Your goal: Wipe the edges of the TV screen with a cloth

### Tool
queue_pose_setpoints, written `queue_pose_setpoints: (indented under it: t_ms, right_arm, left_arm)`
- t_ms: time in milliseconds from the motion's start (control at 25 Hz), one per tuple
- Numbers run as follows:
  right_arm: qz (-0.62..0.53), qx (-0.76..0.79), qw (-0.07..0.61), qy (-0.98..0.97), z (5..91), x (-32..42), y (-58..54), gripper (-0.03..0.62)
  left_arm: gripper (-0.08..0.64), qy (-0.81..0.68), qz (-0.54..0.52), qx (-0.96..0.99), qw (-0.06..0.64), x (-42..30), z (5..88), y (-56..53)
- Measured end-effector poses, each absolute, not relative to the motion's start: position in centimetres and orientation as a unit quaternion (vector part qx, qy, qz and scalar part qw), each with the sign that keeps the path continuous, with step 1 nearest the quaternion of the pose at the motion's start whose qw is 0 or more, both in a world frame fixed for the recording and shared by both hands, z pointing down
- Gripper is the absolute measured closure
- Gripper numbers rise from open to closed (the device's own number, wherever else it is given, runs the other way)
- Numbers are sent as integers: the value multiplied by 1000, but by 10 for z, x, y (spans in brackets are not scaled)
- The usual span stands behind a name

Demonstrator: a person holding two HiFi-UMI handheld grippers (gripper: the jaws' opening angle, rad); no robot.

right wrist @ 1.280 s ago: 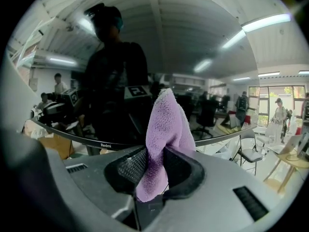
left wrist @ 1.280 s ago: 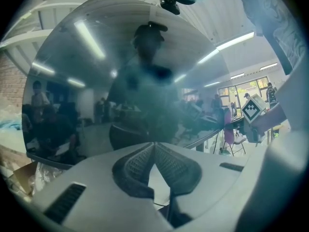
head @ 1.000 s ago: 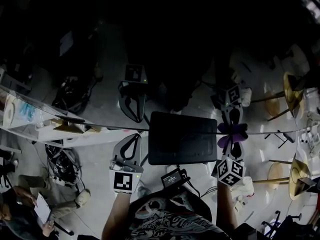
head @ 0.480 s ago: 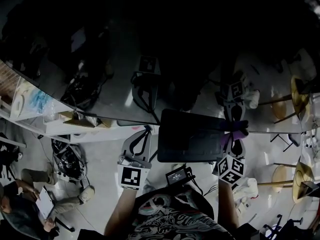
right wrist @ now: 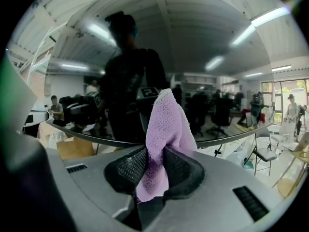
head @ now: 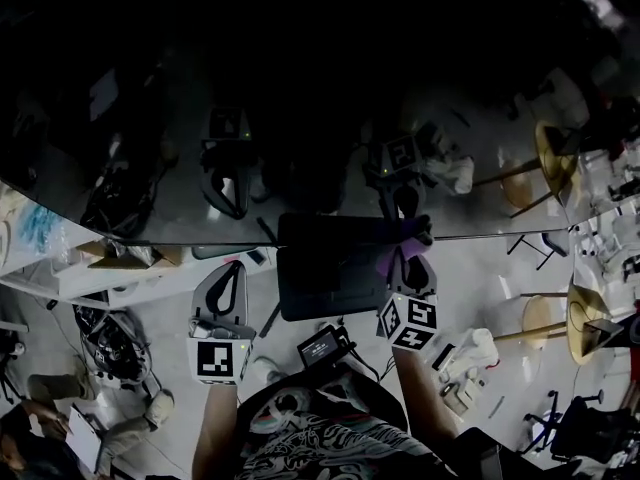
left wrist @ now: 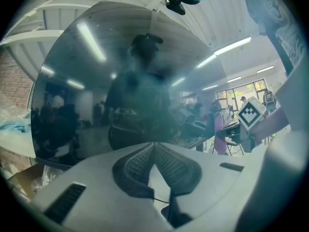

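**Head view.** The pale floor (head: 170,318) lies below me.
- Near left: a tangle of dark cables (head: 112,343) rests on the floor. Nearer still on that side, a seated person (head: 30,438) holds a white sheet (head: 82,423).
- Left: a brown cardboard box (head: 115,258) sits beside a white ledge (head: 55,273).
- Right: a stool with a round yellow seat (head: 583,320) stands on the floor. A white object (head: 468,353), which I cannot identify, lies near my right arm.

**Right gripper view.** The cardboard box (right wrist: 75,148) appears low on the left, and a chair (right wrist: 264,150) on thin legs stands to the right.

**Left gripper view.** A brick wall (left wrist: 13,83) fills the far left.
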State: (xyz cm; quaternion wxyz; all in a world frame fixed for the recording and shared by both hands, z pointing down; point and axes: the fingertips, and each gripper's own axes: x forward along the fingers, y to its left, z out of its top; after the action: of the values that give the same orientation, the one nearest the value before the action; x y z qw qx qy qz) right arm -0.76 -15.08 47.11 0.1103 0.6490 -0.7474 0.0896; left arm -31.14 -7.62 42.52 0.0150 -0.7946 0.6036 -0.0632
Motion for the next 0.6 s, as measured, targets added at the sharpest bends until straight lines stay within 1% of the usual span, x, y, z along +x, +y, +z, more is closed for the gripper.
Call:
queue_pose_setpoints:
  t_ms: [160, 400, 600]
  right_arm:
    - [86, 643, 111, -753, 464, -7, -144, 483]
    - [86, 626, 127, -765, 471, -50, -145, 483]
    - [82, 608, 136, -778, 470, -56, -145, 483]
  left_arm:
    - [541, 598, -57, -799, 17, -298, 419, -74]
    - [541, 596, -49, -802, 8, -320, 428, -81]
    - [541, 596, -44, -802, 9, -314, 427, -83]
